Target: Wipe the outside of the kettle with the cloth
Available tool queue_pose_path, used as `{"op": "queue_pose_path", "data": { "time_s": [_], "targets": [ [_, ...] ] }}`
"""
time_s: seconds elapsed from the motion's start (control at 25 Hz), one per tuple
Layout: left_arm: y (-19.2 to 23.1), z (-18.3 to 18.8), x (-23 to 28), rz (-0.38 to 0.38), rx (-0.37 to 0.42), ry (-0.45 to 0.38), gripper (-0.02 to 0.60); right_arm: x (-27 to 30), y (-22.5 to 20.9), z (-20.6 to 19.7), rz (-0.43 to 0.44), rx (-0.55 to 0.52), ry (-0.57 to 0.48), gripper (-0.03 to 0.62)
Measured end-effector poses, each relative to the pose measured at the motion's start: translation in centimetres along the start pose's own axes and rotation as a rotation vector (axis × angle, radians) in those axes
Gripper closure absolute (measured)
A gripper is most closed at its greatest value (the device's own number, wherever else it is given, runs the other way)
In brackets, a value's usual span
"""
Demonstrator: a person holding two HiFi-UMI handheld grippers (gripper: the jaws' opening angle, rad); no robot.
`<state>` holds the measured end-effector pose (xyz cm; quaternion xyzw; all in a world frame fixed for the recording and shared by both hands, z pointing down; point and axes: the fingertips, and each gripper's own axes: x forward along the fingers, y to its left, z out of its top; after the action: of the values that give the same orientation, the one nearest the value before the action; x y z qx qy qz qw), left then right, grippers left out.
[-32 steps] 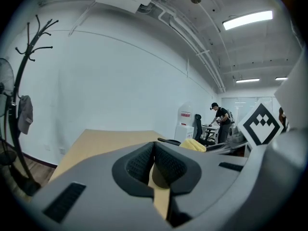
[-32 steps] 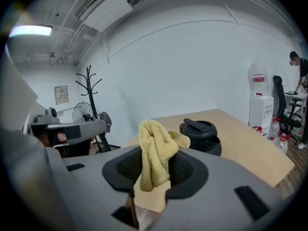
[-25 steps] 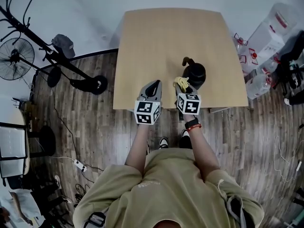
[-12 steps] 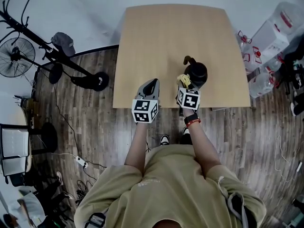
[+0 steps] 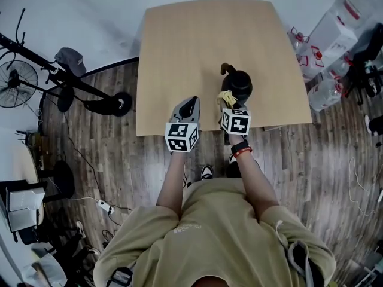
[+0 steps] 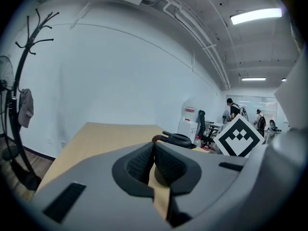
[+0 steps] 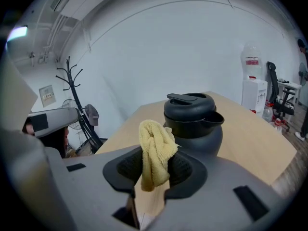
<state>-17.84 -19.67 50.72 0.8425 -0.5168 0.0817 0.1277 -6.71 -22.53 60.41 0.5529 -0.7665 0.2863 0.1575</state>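
Head view: the kettle (image 5: 238,86) stands on the table (image 5: 179,52) near its front edge. The right gripper (image 5: 230,105) brings the cloth (image 5: 225,98) just beside the kettle's near side. The left gripper (image 5: 191,105) hovers apart.

Left gripper view: jaws closed, empty.

Right gripper view: jaws clamp the yellow cloth, with nothing between it and the kettle. Wiping appears barely begun, with the whole outside left. The coat stand (image 5: 72,79) is well clear.

Matt black kettle (image 7: 197,129), nubbly cloth (image 7: 155,153), pale wood table (image 5: 179,52).
The kettle looks like smooth, matt plastic; the yellow cloth just in front of it is rough, looped terry; the table under it is smooth light wood with a dull satin finish.
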Motion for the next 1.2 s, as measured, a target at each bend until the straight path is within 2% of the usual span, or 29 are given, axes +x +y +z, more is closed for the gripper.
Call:
{"op": "queue_pose_path", "data": {
  "time_s": [0.44, 0.68, 1.2],
  "targets": [
    [-4.6, -0.6, 1.9, -0.057, 0.019, 0.021, 0.557, -2.6, -3.1, -0.8, 0.004, 0.01, -0.008, 0.464],
    [-6.9, -1.0, 3.3, -0.08, 0.02, 0.03, 0.557, -3.7, -5.4, -0.6, -0.023, 0.004, -0.027, 0.464],
    [-9.1, -1.5, 5.3, -0.074, 0.034, 0.053, 0.557, -4.8, -10.6, -0.1, -0.067, 0.017, -0.033, 0.471]
  ]
}}
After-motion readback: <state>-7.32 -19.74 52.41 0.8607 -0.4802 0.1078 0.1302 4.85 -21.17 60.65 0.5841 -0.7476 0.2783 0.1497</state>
